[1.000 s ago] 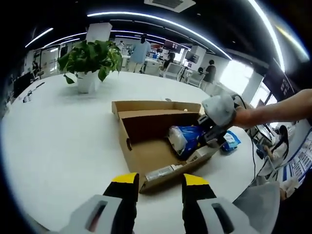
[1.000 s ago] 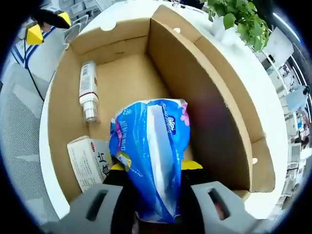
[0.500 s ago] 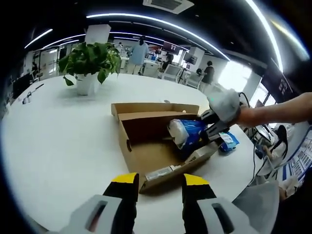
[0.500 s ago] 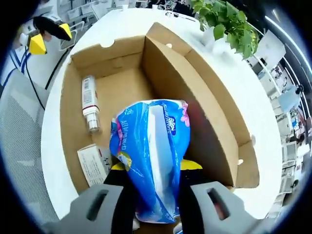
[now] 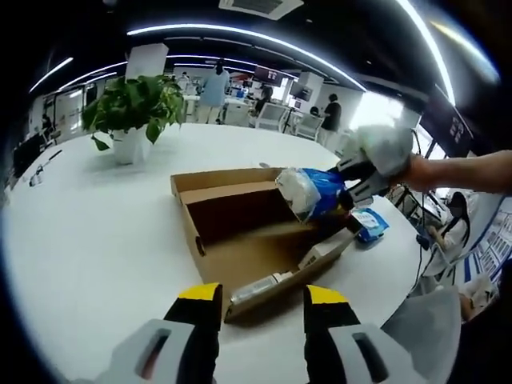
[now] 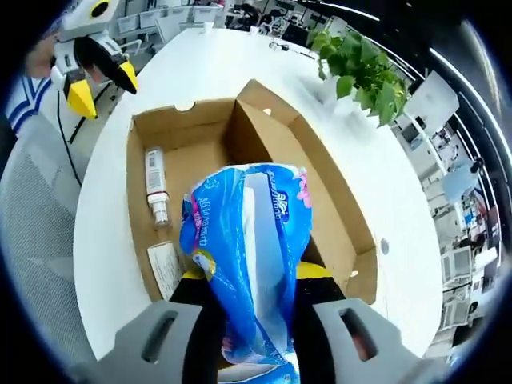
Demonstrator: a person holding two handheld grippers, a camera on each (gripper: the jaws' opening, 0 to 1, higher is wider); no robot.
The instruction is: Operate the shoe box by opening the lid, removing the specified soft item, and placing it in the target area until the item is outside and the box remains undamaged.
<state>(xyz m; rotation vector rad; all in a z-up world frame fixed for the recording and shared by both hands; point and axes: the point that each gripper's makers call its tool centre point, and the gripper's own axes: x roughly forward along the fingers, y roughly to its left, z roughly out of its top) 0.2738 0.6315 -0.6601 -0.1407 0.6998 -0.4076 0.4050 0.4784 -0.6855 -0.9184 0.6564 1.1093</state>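
- Left gripper view: the left gripper [image 5: 260, 298] hangs over the white table [image 5: 88, 232], its yellow-tipped jaws spread with nothing between them.
- Just ahead of those jaws lies the open shoe box [image 5: 240, 240], its lid folded back on the far side; a small bottle [image 5: 260, 286] rests along the box's near wall.
- Ahead and to the right of the jaws, the right gripper [image 5: 352, 182] holds the blue tissue pack [image 5: 312, 192] lifted above the box's far right corner.
- Another blue packet [image 5: 370, 224] lies on the table beyond the box, and a potted plant [image 5: 128, 108] stands far ahead to the left.
- Right gripper view: the right gripper [image 6: 248, 276] pinches the tissue pack [image 6: 244, 256] between its jaws; the pack rises straight up from them, clear of the shoe box [image 6: 240, 184] below.
- Left of the pack, the bottle [image 6: 155, 186] and a white carton [image 6: 166, 268] lie on the box floor.
- The left gripper [image 6: 100, 76] shows far ahead to the left.
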